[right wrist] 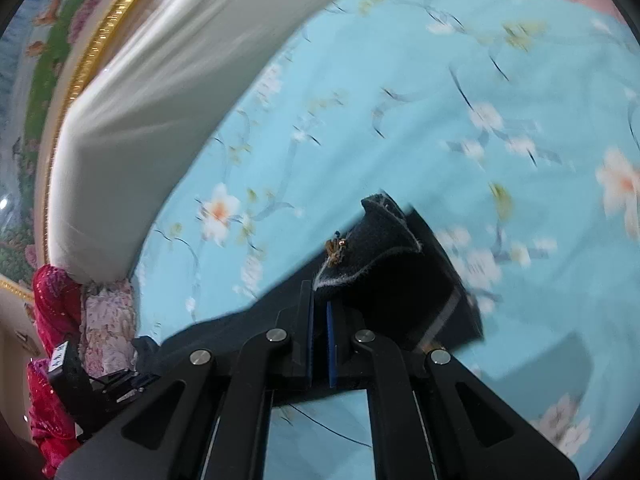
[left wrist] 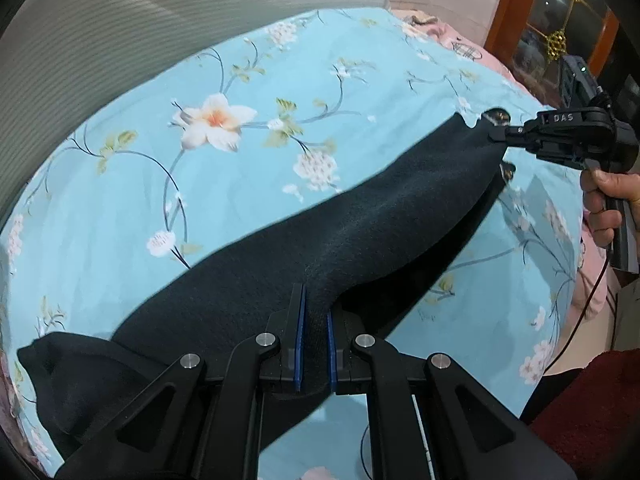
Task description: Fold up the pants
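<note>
Black pants [left wrist: 360,224] hang stretched above a light blue flowered bedsheet [left wrist: 200,184]. My left gripper [left wrist: 315,312] is shut on one edge of the pants, with black cloth pinched between its blue pads. At the far right of the left wrist view, my right gripper [left wrist: 494,136] is shut on the other end, held by a hand [left wrist: 608,196]. In the right wrist view the right gripper [right wrist: 320,308] pinches the pants [right wrist: 384,264] near a fuzzy hem with a small gold ornament [right wrist: 336,250]. The cloth sags between the two grippers.
A white padded headboard [right wrist: 160,92] with a gold-trimmed picture frame [right wrist: 92,48] borders the bed. Pink bedding [left wrist: 460,40] lies at the far side, and red and pink cloth [right wrist: 60,340] at the corner. A wooden cabinet [left wrist: 560,20] stands beyond. A thin cable [left wrist: 580,312] hangs down.
</note>
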Motion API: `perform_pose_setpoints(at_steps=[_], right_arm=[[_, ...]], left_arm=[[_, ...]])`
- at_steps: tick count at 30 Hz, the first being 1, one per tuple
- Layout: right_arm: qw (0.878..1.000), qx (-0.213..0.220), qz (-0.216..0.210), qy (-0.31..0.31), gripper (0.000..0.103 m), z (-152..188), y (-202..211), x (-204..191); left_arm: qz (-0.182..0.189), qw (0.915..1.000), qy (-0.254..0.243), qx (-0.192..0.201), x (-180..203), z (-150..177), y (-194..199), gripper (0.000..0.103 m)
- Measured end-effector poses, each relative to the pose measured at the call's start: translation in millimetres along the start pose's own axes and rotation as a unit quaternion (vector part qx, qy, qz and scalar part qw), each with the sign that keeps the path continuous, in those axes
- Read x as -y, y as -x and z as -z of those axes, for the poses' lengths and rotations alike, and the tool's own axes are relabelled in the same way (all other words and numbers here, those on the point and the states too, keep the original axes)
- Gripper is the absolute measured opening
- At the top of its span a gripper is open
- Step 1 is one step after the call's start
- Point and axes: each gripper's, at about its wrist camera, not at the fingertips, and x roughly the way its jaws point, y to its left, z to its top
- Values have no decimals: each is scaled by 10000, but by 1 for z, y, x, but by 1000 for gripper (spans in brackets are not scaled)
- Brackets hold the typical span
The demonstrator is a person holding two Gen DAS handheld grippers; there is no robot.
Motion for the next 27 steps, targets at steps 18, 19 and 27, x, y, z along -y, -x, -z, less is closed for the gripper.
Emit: perform_pose_setpoints(at_steps=[18, 19, 27], right_arm=[[9959, -29, 900, 96, 5, 23, -15, 27], [9953, -47, 954, 132, 5, 23, -16, 27], [9930, -212, 1122, 299, 25, 19, -10, 16]], left_arm=[[6, 9996, 247, -119, 12, 18, -28, 9], [-2, 9995, 285, -129, 12, 18, -29, 9], [55, 9955, 926, -174, -4, 27, -17, 44]])
